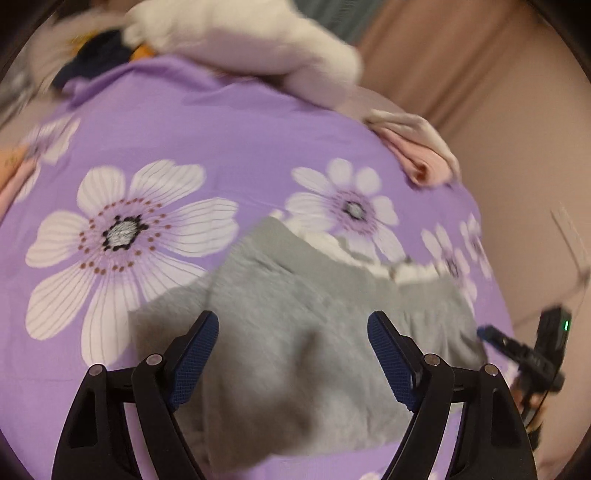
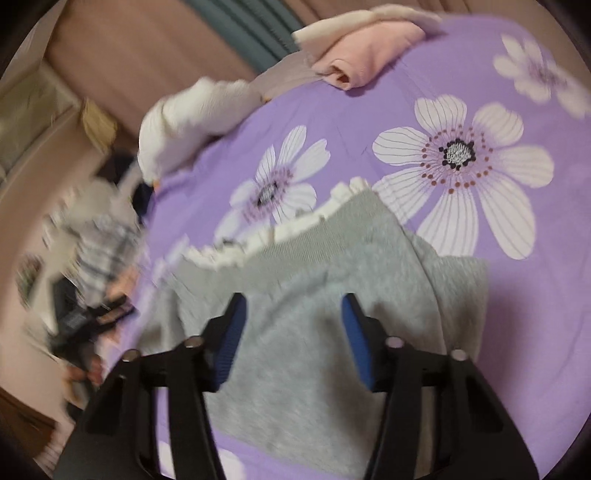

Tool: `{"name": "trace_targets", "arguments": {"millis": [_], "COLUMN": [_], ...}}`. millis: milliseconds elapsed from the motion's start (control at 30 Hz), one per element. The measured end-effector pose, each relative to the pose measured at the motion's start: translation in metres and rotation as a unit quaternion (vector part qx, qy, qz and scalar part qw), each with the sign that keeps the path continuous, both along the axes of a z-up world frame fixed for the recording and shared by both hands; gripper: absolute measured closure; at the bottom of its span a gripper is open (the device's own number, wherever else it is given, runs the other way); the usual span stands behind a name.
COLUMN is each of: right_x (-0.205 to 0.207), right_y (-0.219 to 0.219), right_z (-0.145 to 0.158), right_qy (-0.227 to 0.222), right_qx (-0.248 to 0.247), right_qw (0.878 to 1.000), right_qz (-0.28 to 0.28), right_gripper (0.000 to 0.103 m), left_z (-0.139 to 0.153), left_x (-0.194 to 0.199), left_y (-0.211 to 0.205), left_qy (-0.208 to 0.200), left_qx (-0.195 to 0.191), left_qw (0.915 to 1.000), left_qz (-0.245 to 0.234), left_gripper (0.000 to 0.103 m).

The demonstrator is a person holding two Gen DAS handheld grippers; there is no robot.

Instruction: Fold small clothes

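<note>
A small grey knit garment [image 1: 295, 339] with a white frilled edge [image 1: 369, 258] lies on the purple flowered bedsheet [image 1: 221, 129]. My left gripper [image 1: 291, 325] is open above the garment, holding nothing. The right gripper [image 1: 517, 347] shows at the garment's right edge in the left wrist view. In the right wrist view the same garment [image 2: 295, 332] and its frill [image 2: 288, 225] lie below my right gripper [image 2: 293, 306], which is open and empty. The left gripper [image 2: 92, 314] shows blurred at the left of that view.
A folded pink garment [image 1: 417, 155] lies at the bed's far right edge, also seen in the right wrist view [image 2: 369, 48]. A white and pale pink pile [image 1: 240, 33] and dark clothes [image 1: 96, 55] lie at the back. Pink curtains [image 1: 480, 55] hang beyond the bed.
</note>
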State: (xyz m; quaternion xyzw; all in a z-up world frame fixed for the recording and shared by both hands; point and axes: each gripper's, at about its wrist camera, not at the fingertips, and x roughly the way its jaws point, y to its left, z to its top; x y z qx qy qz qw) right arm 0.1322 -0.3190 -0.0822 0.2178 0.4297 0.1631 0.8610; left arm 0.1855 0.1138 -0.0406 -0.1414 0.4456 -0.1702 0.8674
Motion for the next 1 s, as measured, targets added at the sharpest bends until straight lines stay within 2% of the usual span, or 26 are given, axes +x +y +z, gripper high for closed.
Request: {"name": "trace_targets", "arguments": {"millis": [133,233,367,433,533,633,667,767,900,1000], "right_x": [-0.019,-0.030,-0.040,-0.042,-0.044,-0.047,-0.051,-0.066,-0.081,-0.086], "right_y": [0.018,0.030,0.034,0.026,0.003,-0.018,-0.019,-0.029,-0.030,-0.032], "right_z": [-0.003,-0.011,-0.030,-0.040,-0.044,-0.040,-0.038,-0.029,-0.025,-0.026], "right_qy": [-0.015,-0.015,-0.001,0.011,0.015,0.021,0.016,-0.006,-0.022,-0.022], "right_qx": [-0.064,-0.106,-0.233,-0.267,-0.247,-0.186,-0.172,-0.127,-0.123,-0.113], "right_qw": [0.997,0.993,0.971,0.962,0.968,0.982,0.985,0.992,0.992,0.993], "right_qz": [0.030,0.057,0.057,0.053,0.038,0.010,0.006,-0.006,-0.023,-0.031], "right_gripper": [0.073,0.075,0.077,0.079,0.085,0.086,0.081,0.057,0.056,0.056], "left_z": [-0.010,-0.030,-0.054,-0.054,-0.049,-0.047,-0.047,-0.052,-0.060,-0.055], "left_x": [-0.018,-0.029,-0.045,-0.052,-0.059,-0.068,-0.072,-0.088,-0.095,-0.095], "left_y": [-0.016,-0.021,-0.018,-0.009,0.009,0.038,0.046,0.067,0.074,0.065], "left_qy": [-0.019,-0.002,0.004,-0.002,-0.004,0.015,0.020,0.031,0.036,0.007], "left_qx": [0.027,0.055,0.128,0.131,0.118,0.077,0.058,0.008,-0.044,-0.041], "left_qw": [0.9987,0.9972,0.9898,0.9892,0.9920,0.9969,0.9981,0.9990,0.9974,0.9982], "left_qz": [-0.039,-0.051,-0.062,-0.065,-0.045,-0.006,0.005,0.031,0.044,0.043], "left_gripper": [0.035,0.045,0.045,0.045,0.045,0.045,0.045,0.045,0.045,0.045]}}
